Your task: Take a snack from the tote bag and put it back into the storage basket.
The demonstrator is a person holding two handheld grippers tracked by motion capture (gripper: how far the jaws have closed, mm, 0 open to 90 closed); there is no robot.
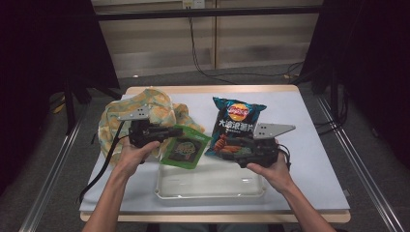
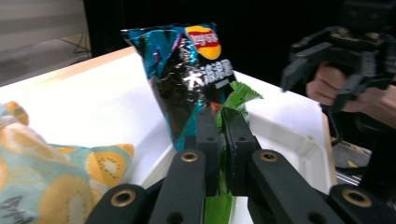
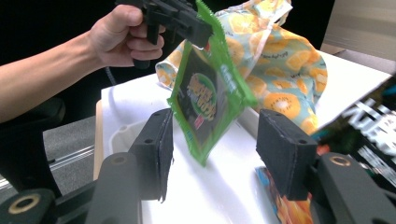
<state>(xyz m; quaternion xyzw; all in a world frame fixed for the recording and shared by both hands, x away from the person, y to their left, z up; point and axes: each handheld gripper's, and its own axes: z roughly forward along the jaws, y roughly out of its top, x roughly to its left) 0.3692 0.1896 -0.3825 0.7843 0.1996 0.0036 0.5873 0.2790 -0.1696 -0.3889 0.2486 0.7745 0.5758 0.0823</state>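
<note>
Two snack packets sit in front of me, and my left gripper [image 1: 167, 131] has its jaws clamped tight on the top edge of the smaller one, a green snack packet [image 1: 183, 152]. In the high view that packet hangs from the jaws, tilted, over the far left corner of the white tray [image 1: 211, 192] near the table's front edge. In the left gripper view the green foil [image 2: 223, 140] is pinched between my two black jaws, with its crimped top sticking out beyond the tips.

My right gripper [image 1: 232, 151] has its jaws standing apart and nothing pressed between the pads [image 3: 162, 148]. In the right gripper view the green snack packet [image 3: 210, 95] hangs in the gap beyond them, held from above by the left gripper [image 3: 187, 23] in my left hand [image 3: 123, 35]; I cannot tell whether the packet reaches in between the pads.

The blue chip bag [image 1: 235, 126] lies on the white table [image 1: 309, 145] just behind the tray, its lower end under my right gripper in the high view. A fruit-printed cloth bag [image 1: 145, 113] is bunched at the far left of the table, behind my left hand [image 1: 133, 154]. My right hand [image 1: 270, 171] is over the tray's right end.
</note>
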